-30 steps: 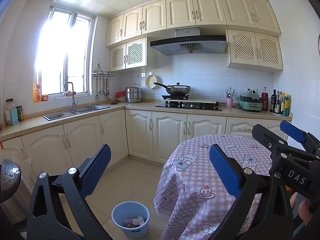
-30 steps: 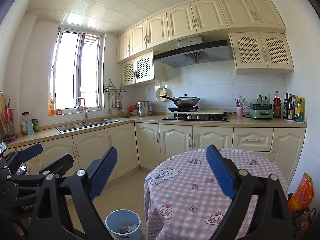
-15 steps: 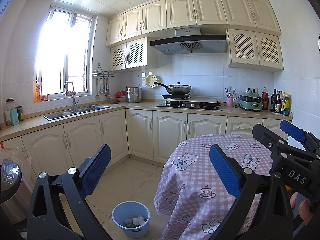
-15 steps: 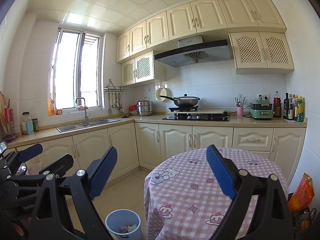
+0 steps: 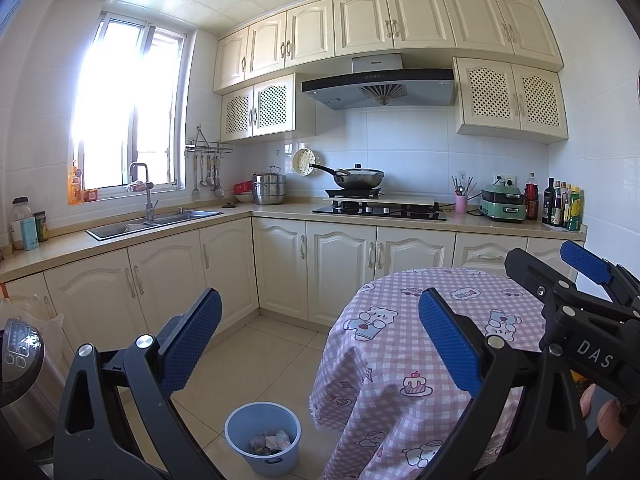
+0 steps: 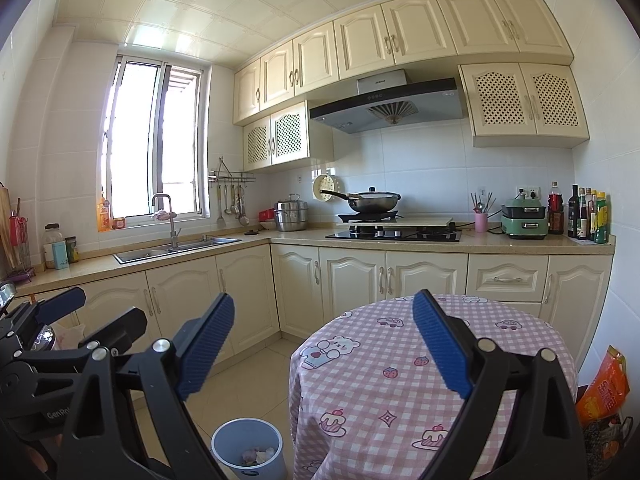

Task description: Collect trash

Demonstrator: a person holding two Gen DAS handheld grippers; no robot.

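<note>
Fingers of both the left gripper (image 5: 320, 340) and right gripper (image 6: 324, 344) are hovering spread, empty, above the trash bin (image 5: 263, 436) beside the desk (image 5: 420, 360).

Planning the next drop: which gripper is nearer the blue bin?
Left. The left gripper sits roughly over the blue bin; the right gripper is farther right, toward the table.
</note>
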